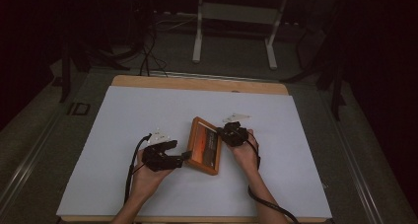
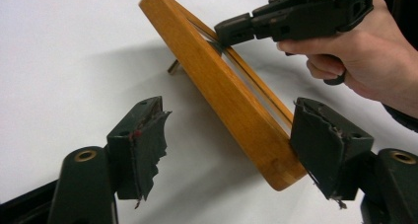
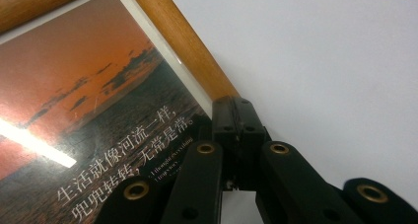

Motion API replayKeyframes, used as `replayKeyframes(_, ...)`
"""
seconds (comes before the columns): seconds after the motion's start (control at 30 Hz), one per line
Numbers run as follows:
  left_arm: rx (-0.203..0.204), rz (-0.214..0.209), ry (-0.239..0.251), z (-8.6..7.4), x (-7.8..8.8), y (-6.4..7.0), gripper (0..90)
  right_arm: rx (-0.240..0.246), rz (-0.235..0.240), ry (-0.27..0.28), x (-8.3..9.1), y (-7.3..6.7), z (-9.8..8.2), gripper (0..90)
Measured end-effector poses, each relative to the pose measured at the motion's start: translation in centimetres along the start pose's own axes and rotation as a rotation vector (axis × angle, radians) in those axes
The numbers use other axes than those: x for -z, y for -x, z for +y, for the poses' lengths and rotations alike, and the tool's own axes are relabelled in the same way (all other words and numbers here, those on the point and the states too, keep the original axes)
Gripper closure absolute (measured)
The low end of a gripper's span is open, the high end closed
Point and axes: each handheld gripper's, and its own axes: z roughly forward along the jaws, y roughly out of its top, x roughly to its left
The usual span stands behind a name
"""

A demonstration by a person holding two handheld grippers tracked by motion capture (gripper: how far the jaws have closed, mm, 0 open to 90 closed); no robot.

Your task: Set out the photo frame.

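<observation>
Frame [image 1: 205,145] — a wooden picture frame with a sunset print and pale lettering — sits on the white sheet [image 1: 148,115] between the two grippers. In the left gripper view it stands tilted, one long edge on the sheet, with a small peg [image 2: 173,66] poking out behind it.

Left gripper [image 2: 229,150] has its jaws spread wide, with no grip on anything. The near corner of the frame [image 2: 236,105] lies just inside the right-hand pad [image 2: 320,145], touching or almost touching it; the other pad [image 2: 145,145] stands well clear, with bare sheet in the gap between. Both pads look torn at the edges. In the high view this gripper [image 1: 185,155] points at the frame's left edge.

Right gripper [image 3: 239,120] has its jaws pressed together, tips resting against the inner edge of the wooden rim where it meets the print [image 3: 98,110] — no thing shows between them. From the left gripper view, its tips [image 2: 231,31] meet the frame's upper face near the far end, the hand [image 2: 360,56] wrapped around the handle behind.
</observation>
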Motion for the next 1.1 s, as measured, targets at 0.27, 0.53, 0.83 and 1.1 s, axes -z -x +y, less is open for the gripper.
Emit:
replayKeyframes(0.27, 0.001, -0.026, -0.039, -0.5, -1.1, 0.7, 26.9, 0.002, -0.002, 0.003, 0.0, 0.0, 0.0, 90.0)
replayKeyframes(0.53, 0.007, -0.076, -0.081, -1.2, -2.6, 1.5, 26.9, 0.002, -0.001, 0.005, 0.0, 0.0, 0.0, 89.9)
replayKeyframes(0.83, -0.031, -0.07, -0.115, -1.6, -4.2, 3.0, 31.7, -0.002, -0.001, 0.005, 0.0, 0.0, -0.1, 90.0)
replayKeyframes(1.1, 0.045, -0.078, -0.097, -1.5, -4.1, 2.7, 35.6, -0.005, 0.0, 0.011, 0.0, 0.0, -0.1, 89.9)
